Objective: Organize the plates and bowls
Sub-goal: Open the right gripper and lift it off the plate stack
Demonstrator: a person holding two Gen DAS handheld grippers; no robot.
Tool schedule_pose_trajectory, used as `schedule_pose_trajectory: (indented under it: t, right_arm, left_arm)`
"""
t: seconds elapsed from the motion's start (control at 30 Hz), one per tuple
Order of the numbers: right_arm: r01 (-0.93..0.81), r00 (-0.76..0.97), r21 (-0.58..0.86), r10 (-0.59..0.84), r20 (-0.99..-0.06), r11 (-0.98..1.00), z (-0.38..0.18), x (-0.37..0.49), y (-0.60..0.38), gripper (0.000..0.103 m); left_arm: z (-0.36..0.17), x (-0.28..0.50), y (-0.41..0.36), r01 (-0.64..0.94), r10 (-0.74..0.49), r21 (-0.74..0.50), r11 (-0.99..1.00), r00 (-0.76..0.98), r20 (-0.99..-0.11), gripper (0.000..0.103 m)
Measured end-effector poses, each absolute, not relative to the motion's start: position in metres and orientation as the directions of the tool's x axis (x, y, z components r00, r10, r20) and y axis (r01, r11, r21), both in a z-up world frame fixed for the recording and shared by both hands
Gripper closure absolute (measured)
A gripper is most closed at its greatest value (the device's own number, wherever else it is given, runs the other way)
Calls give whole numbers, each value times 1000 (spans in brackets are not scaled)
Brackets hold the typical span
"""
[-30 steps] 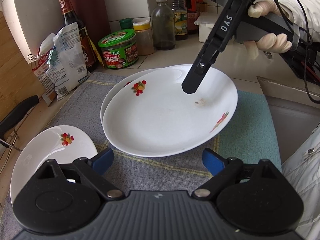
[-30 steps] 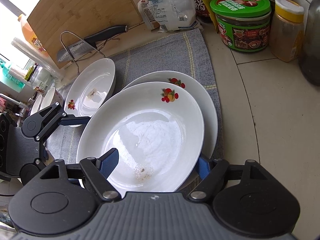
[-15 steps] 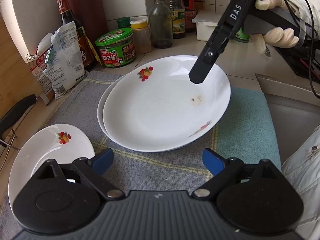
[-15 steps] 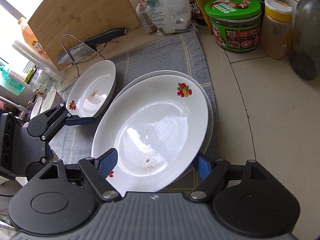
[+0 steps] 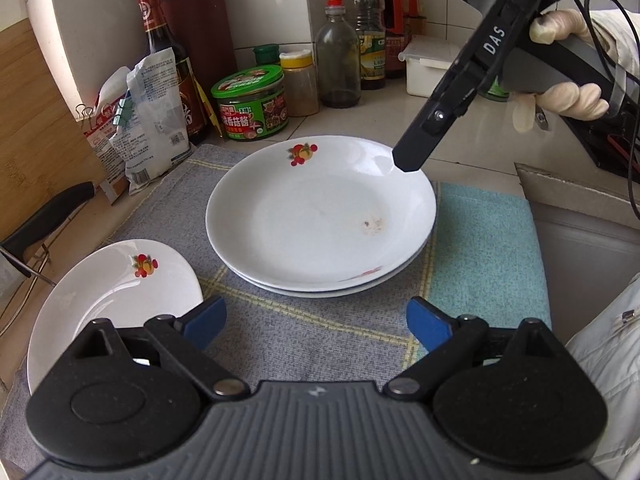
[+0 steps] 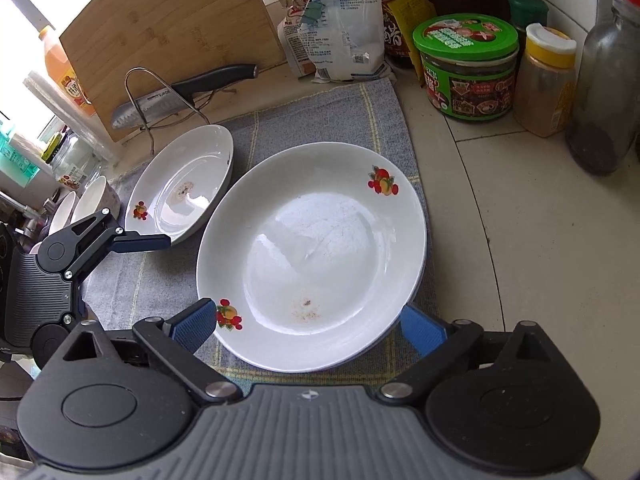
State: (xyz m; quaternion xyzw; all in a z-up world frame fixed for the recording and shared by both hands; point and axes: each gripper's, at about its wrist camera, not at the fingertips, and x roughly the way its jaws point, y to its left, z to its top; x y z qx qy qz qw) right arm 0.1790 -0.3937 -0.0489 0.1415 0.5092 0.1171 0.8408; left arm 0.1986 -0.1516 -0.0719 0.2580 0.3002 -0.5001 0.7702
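A large white plate with fruit prints [image 5: 316,220] lies stacked on a second like plate [image 5: 344,289] on a grey mat [image 5: 288,328]. It also shows in the right wrist view [image 6: 320,248]. My right gripper [image 6: 308,326] is open, its blue pads either side of the top plate's near rim; whether they touch is unclear. In the left wrist view its finger [image 5: 416,152] sits at that plate's far right rim. A smaller white plate [image 5: 108,300] lies left on the mat. My left gripper [image 5: 316,324] is open and empty, just before the stack.
A green-lidded jar [image 5: 250,102], spice jar, bottles, food bags [image 5: 148,120] and a white box line the back wall. A knife on a wire rack [image 6: 180,96] and a bamboo board [image 6: 168,28] stand left. A teal cloth [image 5: 484,252] and a sink edge lie right. Bowls [image 6: 80,208] sit far left.
The top plate, tilted and offset before, has come down level and centred on the lower plate. My right gripper has drawn back to its rim. My left gripper has barely moved.
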Motion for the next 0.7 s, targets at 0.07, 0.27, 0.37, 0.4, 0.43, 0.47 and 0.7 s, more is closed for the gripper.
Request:
schedule_pose_trajectory:
  t: [0.07,0.27,0.37,0.4,0.43,0.47,0.7]
  right_arm:
    - [-70,486,306,300,-821,950,-45,176,-387,0]
    - [-119,550,147,189,-813,982,-44,166,-363,0]
    - [-151,591,89,162,-791,985,-43,162,-350,0]
    - [-162,606,66,152,-781,985,-42,160,-345,0]
    - [-174,623,42,143,-769,984,-41,159,-340,0]
    - [-193,636,16,138,-759,981,-41,157,-334,0]
    - [-271,668,-22,172,-724,962,-43,155,-303,0]
  left_arm:
    - [-68,196,-148,912,-620,98,398,346,-704,5]
    - [-57,186,-136,836,-592,83,543,451,-668,3]
    - [-52,178,-133,771,-535,107,628,527,-660,2]
    - [-51,177,-132,752,-517,111,649,544,-661,2]
    - [-51,175,-131,725,-492,116,678,566,-661,2]
    - [-50,173,-129,697,-471,114,708,587,-658,2]
    - [-45,163,-101,530,-374,71,845,681,-629,1]
